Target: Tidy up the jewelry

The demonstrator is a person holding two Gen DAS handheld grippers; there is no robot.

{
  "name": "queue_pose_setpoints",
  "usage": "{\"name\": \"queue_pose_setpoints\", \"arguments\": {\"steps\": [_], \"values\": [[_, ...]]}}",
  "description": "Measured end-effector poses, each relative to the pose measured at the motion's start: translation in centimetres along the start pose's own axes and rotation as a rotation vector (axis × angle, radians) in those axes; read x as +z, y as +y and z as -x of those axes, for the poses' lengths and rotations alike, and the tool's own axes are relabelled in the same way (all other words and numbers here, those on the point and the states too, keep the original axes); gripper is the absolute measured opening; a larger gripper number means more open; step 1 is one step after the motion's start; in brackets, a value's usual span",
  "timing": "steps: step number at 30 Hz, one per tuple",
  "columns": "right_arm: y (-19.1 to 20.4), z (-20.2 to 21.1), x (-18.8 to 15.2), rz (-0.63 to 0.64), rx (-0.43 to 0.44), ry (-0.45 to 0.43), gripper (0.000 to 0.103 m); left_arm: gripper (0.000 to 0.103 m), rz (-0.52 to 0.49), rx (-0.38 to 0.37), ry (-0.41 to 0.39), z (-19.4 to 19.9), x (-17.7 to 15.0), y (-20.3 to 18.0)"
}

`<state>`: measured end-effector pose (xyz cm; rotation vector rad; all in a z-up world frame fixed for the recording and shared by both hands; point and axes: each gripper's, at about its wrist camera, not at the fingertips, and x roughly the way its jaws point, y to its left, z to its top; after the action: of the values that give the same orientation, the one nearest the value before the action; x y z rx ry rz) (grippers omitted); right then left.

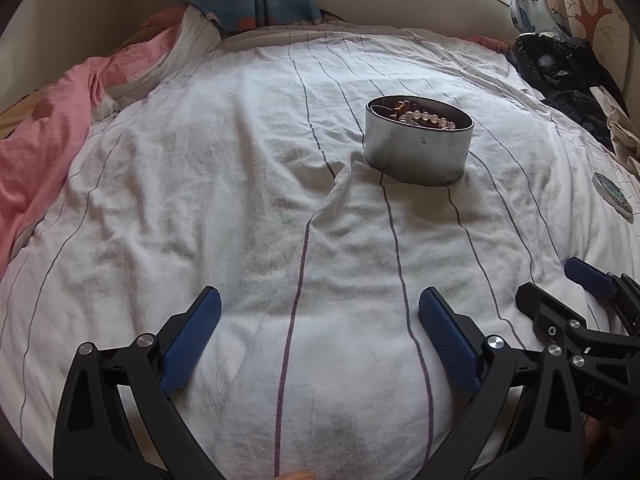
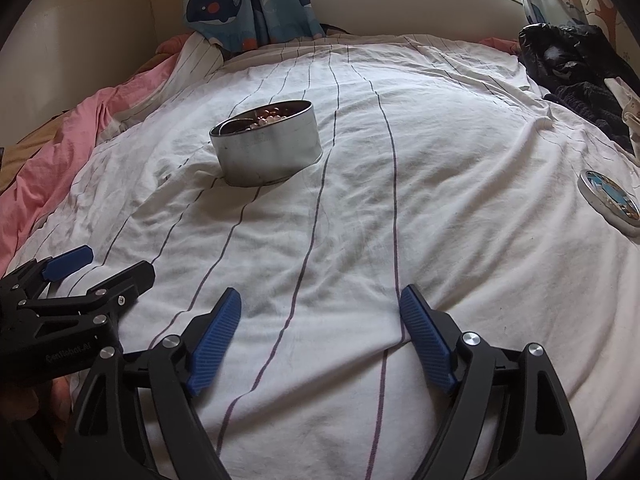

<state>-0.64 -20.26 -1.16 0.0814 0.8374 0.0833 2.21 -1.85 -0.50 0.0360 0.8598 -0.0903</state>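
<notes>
A round silver tin (image 1: 416,148) stands open on the white striped sheet, holding beaded jewelry (image 1: 424,116) in pink and amber. It also shows in the right wrist view (image 2: 268,148), with the beads (image 2: 268,116) inside. The tin's lid (image 2: 610,200) with a blue picture lies flat at the far right, also seen in the left wrist view (image 1: 612,196). My left gripper (image 1: 320,320) is open and empty, low over the sheet, well short of the tin. My right gripper (image 2: 320,316) is open and empty beside it. Each gripper shows in the other's view, the right (image 1: 560,292) and the left (image 2: 104,268).
The white sheet (image 1: 240,200) with thin dark stripes covers the bed. A pink blanket (image 1: 48,128) is bunched at the left. Dark clothes and a black bag (image 2: 568,64) lie at the back right. Whale-print curtains (image 2: 244,0) hang at the far wall.
</notes>
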Motion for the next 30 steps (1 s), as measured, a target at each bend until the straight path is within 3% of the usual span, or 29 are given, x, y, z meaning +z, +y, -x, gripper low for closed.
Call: {"name": "queue_pose_setpoints", "arguments": {"steps": [30], "values": [[0.28,-0.08,-0.01,0.007,0.003,0.006,0.086,0.096,-0.009,0.016,0.016,-0.51,-0.02,-0.22]]}}
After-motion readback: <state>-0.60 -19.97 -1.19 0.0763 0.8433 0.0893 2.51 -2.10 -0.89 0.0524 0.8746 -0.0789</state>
